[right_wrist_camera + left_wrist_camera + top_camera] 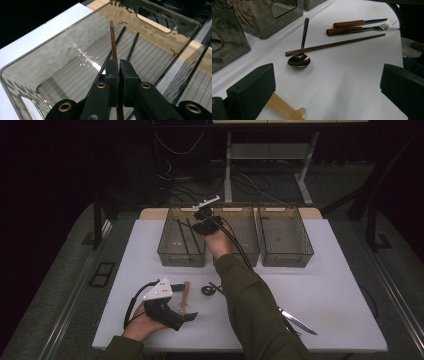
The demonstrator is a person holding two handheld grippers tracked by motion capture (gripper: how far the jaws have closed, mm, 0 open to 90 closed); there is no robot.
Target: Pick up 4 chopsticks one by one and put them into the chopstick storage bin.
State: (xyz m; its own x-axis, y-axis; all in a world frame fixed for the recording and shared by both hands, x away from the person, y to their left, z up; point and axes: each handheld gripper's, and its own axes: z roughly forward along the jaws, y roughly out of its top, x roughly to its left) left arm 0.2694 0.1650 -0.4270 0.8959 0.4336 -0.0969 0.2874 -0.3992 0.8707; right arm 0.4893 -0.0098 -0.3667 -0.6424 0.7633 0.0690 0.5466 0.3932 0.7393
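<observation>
My right gripper [118, 65] is shut on a brown wooden chopstick [113, 40], which points down into the left clear bin [62, 57]. Two black chopsticks [132, 47] lie on that bin's ribbed floor. From above, the right gripper [202, 219] hangs over the left bin [170, 251] near its right wall. My left gripper [186, 301] rests at the table's near left, jaws open, straddling a beige-handled utensil [186, 292]. In the left gripper view the open gripper [327, 85] faces a dark spoon [299, 60], with the beige handle [284, 110] by its left jaw.
A second brown chopstick [334, 45] lies across the spoon's handle; beyond it lie a wood-handled knife [359, 23] and fork [362, 28]. Middle bin [240, 251] and right bin [285, 255] stand beside the left one. The person's right sleeve [250, 305] crosses the table.
</observation>
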